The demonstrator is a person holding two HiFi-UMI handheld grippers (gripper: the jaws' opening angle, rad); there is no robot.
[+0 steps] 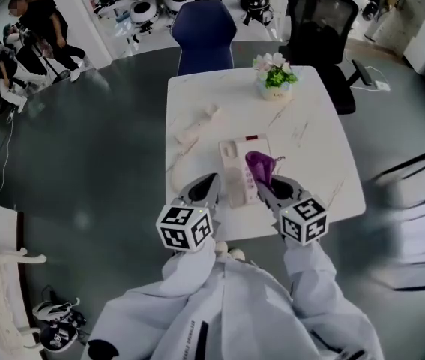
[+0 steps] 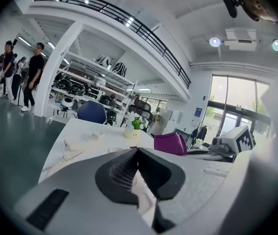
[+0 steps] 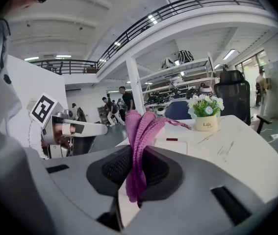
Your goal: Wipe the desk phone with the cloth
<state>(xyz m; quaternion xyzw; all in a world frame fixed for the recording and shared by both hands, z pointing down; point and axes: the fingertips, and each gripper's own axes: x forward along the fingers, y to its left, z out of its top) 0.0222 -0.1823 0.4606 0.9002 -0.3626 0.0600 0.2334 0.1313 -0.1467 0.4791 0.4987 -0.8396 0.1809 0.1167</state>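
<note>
A white desk phone (image 1: 236,169) lies on the white table (image 1: 309,148), its handset (image 1: 197,126) off the base and to the left with the cord trailing. My right gripper (image 1: 262,184) is shut on a purple cloth (image 1: 260,164) that stands bunched above the phone's right side. In the right gripper view the cloth (image 3: 139,131) is pinched between the pads, with the phone (image 3: 173,144) just beyond. My left gripper (image 1: 211,180) hovers at the phone's near left corner, jaws shut and empty (image 2: 138,150). The handset (image 2: 82,143) and cloth (image 2: 169,143) both show in its view.
A small pot of flowers (image 1: 275,78) stands at the table's far side. A blue chair (image 1: 203,30) and a black office chair (image 1: 323,28) sit behind the table. People stand at the far left (image 1: 43,25). The table's near edge is right under both grippers.
</note>
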